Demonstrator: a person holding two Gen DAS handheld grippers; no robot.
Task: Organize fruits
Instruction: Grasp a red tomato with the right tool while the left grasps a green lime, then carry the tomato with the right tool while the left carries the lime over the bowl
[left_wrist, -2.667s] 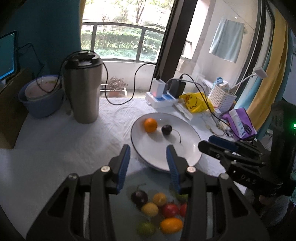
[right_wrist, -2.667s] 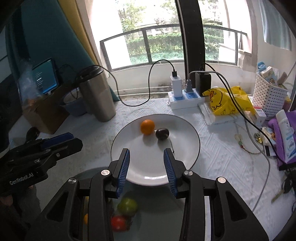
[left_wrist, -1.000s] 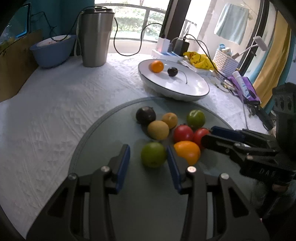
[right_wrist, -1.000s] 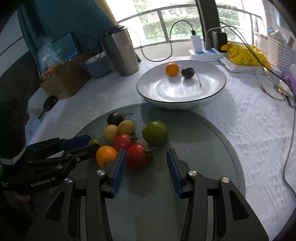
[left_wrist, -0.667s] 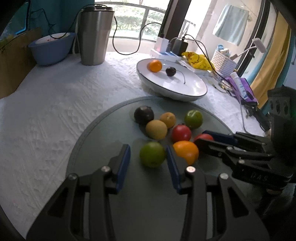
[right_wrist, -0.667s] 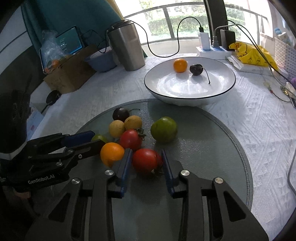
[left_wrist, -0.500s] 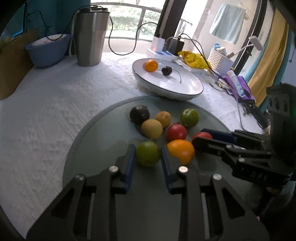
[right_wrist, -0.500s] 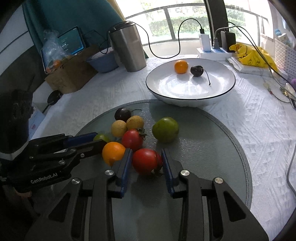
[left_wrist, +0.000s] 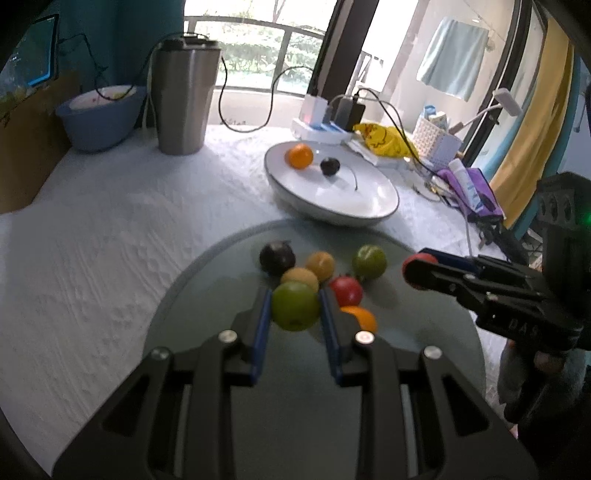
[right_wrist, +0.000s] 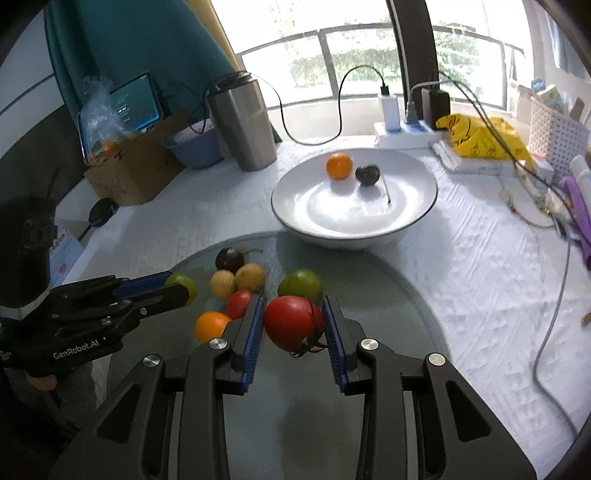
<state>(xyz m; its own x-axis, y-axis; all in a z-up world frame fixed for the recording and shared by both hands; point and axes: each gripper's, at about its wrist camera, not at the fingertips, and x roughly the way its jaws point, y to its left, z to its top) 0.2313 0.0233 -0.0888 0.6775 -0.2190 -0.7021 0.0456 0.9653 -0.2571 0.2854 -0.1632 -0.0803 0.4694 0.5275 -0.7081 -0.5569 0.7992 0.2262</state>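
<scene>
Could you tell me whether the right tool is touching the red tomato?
Touching: in the right wrist view the right tool has both blue pads pressed against the sides of the red tomato.

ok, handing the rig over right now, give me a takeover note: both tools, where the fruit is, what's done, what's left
Left tool: shut on the green fruit, held just above the glass mat.
Right tool: shut on the red tomato, also over the mat.
Done: an orange and a dark plum sit in the white plate.
Left on the mat: dark plum, two yellowish fruits, a smaller red tomato, an orange fruit, a green tomato.
Next, probably: carry both held fruits to the plate, then clear the rest.
</scene>
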